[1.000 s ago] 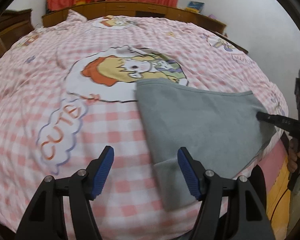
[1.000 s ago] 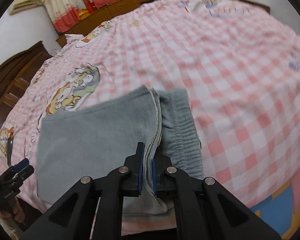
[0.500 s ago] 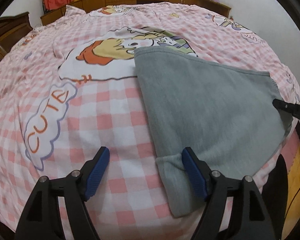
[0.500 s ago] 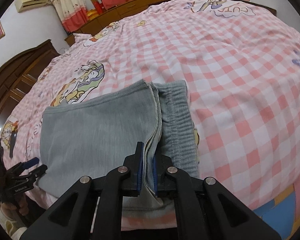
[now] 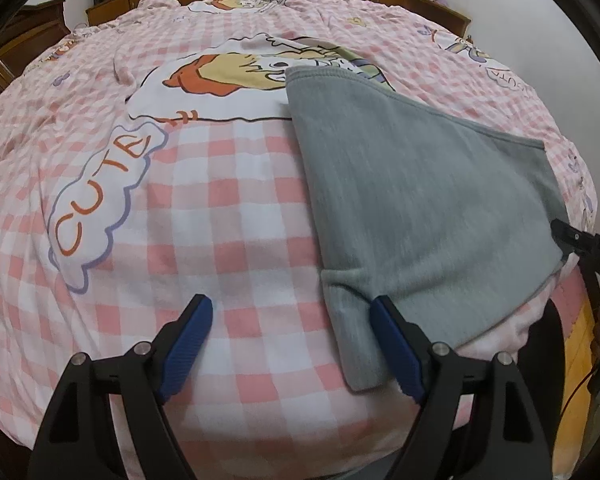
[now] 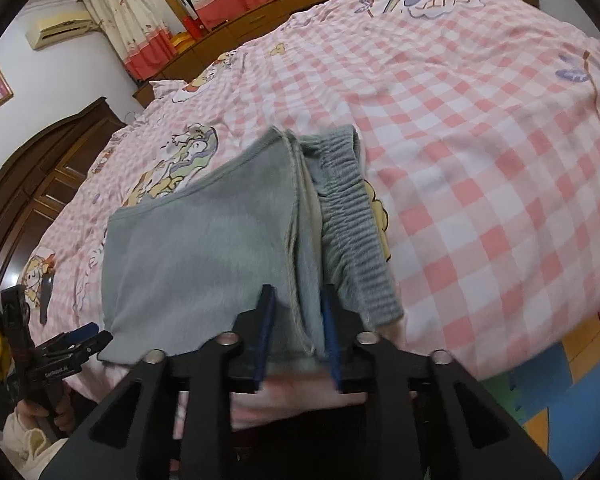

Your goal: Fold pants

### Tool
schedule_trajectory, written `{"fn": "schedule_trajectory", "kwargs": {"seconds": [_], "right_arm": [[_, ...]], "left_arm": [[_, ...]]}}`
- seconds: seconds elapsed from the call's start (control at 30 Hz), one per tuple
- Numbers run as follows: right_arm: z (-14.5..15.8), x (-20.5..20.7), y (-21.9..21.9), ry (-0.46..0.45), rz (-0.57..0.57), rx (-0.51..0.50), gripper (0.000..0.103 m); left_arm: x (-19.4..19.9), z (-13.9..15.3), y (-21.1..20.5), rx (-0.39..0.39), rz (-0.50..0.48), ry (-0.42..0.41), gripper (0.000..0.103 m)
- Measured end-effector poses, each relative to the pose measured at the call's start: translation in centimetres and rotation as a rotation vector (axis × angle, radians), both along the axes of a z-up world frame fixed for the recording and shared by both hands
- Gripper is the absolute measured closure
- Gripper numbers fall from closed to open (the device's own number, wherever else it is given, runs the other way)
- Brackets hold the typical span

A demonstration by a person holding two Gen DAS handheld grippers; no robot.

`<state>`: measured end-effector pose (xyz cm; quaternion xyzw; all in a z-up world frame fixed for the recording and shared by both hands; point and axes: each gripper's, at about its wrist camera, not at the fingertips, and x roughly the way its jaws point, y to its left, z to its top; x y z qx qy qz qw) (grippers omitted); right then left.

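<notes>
**Pants folded across, grips letting go**

Right hand-held gripper (image 6: 296, 334): jaws parted a little, just been opening, with the seamed edge of the grey pants (image 6: 204, 256) between the blue pads but no longer pinched. Ribbed waistband (image 6: 350, 216) just right of that edge, peeking out from under the folded layer.

Left hand-held gripper (image 5: 290, 350): jaws wide, just been opening further, nothing clamped; right pad lying on the near left corner of the pants (image 5: 416, 208), left pad over bare sheet.

Pants spread flat near the near edge of the bed (image 5: 228, 216), over the pink checked sheet, far left corner overlapping the cartoon print (image 5: 224, 80).

Judged from this: 1 fold done, top layer brought across toward the waistband and laid down fairly smooth. Bundle wide for a finished fold, so probably at least 1 more fold left, then a squaring of the edges. Near left corner sticking out below the top layer, uneven, likely needing a tuck. Whether the layers underneath lie aligned: cannot tell, hidden by the top layer.
</notes>
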<state>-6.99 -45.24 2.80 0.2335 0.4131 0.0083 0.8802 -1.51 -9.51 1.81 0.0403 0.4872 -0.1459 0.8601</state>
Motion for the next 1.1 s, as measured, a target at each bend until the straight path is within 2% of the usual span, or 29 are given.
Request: {"fn": "schedule_trajectory", "kwargs": {"seconds": [0.03, 0.1, 0.2, 0.3, 0.47, 0.63, 0.8, 0.9, 1.03, 1.07, 1.1], "right_arm": [[0.4, -0.2, 0.0, -0.004, -0.004, -0.012, 0.061], [1.4, -0.4, 0.0, -0.023, -0.005, -0.033, 0.057], [2.4, 0.0, -0.1, -0.037, -0.034, -0.090, 0.047], [2.3, 0.9, -0.6, -0.039, -0.077, -0.117, 0.046], [1.3, 3.5, -1.0, -0.017, -0.094, -0.133, 0.046], [-0.6, 5.7, -1.9, 0.018, -0.089, -0.054, 0.046], [-1.7, 6.1, -2.3, 0.016, -0.080, -0.023, 0.044], [-1.9, 5.7, -2.3, -0.009, -0.090, -0.018, 0.049], [-1.1, 4.8, -1.6, -0.036, -0.126, -0.058, 0.067], [-0.8, 4.7, -1.3, -0.038, -0.130, -0.084, 0.071], [-0.7, 4.7, -1.1, -0.034, -0.133, -0.103, 0.072]], "left_arm": [[0.0, 0.2, 0.2, -0.010, -0.001, 0.010, 0.019], [-0.1, 0.9, 0.4, -0.029, -0.007, 0.012, 0.019], [-0.1, 2.4, 0.7, -0.040, -0.018, -0.045, 0.019], [0.9, 3.6, 0.4, -0.060, -0.018, -0.080, 0.019], [3.8, 3.8, -0.9, -0.108, -0.029, -0.049, 0.019], [6.9, 2.5, -2.5, -0.088, -0.023, -0.029, 0.019], [8.7, 1.7, -2.9, -0.179, 0.004, 0.012, 0.019], [9.3, 1.9, -3.9, -0.191, -0.009, -0.019, 0.019], [9.3, 1.7, -5.7, -0.153, -0.040, -0.081, 0.019], [9.3, 1.8, -5.9, -0.153, -0.044, -0.092, 0.024], [9.3, 1.9, -6.1, -0.157, -0.045, -0.104, 0.037]]}}
